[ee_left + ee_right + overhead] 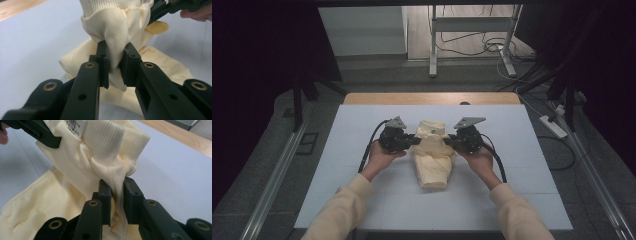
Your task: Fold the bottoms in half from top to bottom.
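The left gripper (pixel 115 62) pinches a fold of the cream garment (pixel 117 32) between its two black jaws, which close tightly on the soft cloth just below the ribbed band (pixel 110 6). The right gripper (pixel 117 195) clamps another fold of the same garment on the opposite side, near the ribbed band and a white label (pixel 75 126). From above, the two grippers face each other with the garment bunched between them, its upper part lifted and its lower part lying on the white table top (pixel 522 150). The person's hands (pixel 379 157) hold the grippers from below, in cream sleeves (pixel 344 205). A wooden edge (pixel 432 98) runs along the far side.
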`<state>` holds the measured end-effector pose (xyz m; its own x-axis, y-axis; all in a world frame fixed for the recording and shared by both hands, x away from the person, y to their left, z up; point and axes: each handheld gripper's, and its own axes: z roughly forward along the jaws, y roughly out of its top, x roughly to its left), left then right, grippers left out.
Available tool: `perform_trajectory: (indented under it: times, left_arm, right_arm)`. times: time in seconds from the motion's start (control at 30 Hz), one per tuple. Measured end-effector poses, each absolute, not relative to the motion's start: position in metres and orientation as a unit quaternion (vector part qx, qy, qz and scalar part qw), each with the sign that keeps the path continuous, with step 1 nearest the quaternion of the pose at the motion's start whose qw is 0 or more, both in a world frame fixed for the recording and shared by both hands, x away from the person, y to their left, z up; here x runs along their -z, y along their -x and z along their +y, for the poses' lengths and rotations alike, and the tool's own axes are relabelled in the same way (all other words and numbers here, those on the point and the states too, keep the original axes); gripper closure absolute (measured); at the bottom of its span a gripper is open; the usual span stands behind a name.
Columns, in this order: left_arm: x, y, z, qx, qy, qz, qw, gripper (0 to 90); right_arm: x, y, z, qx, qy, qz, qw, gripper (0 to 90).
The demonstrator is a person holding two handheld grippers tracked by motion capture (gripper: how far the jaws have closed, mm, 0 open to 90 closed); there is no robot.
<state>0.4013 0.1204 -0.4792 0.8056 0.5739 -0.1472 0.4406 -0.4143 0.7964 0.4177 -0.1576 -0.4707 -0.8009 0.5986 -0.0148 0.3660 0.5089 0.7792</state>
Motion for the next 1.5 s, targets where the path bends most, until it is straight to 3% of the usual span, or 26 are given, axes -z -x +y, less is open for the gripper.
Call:
perform_trajectory:
  times: [1.5]
  left_arm:
    - [0.493, -0.384, 0.119, -0.058, -0.848, 0.302, 0.431, 74.4]
  right_arm:
    - [0.485, -0.396, -0.161, -0.414, -0.270, 0.860, 0.126, 74.2]
